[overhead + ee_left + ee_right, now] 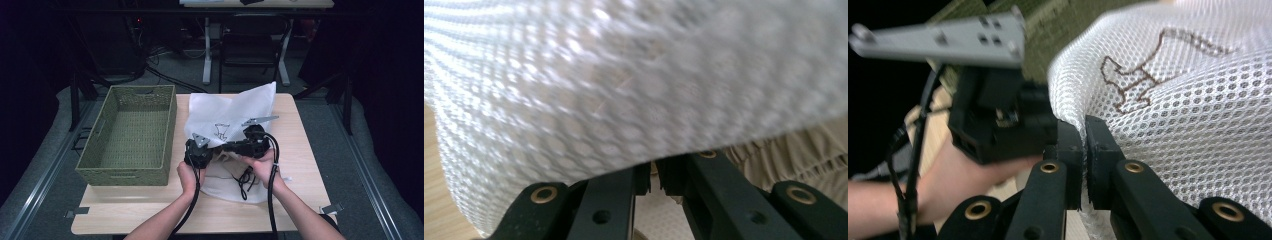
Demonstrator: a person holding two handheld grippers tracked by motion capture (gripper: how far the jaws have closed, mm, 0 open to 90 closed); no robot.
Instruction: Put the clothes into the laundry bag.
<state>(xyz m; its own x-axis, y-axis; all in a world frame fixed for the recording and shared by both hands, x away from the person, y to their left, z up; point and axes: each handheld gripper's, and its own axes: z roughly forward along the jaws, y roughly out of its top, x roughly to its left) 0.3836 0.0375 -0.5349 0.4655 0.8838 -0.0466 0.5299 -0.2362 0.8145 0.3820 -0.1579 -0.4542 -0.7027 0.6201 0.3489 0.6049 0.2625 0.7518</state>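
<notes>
High view: white mesh bag lies mid-table, at 3 o'clock of green basket; left gripper and right gripper meet at bag's near edge, 6 o'clock side

Left gripper view: jaws closed, pinching bag hem; keep bite deep, avoid beige cloth at 4 o'clock

Right gripper view: right gripper clamped on mesh edge, left gripper at 9 o'clock; part hands evenly, keep mouth taut

Both forearms came in from the near edge, the left hand-held gripper and the right hand-held gripper held close together at mid-bench, the right one turned sideways toward the left, and each had its jaws clamped tight on white mesh cloth.
</notes>
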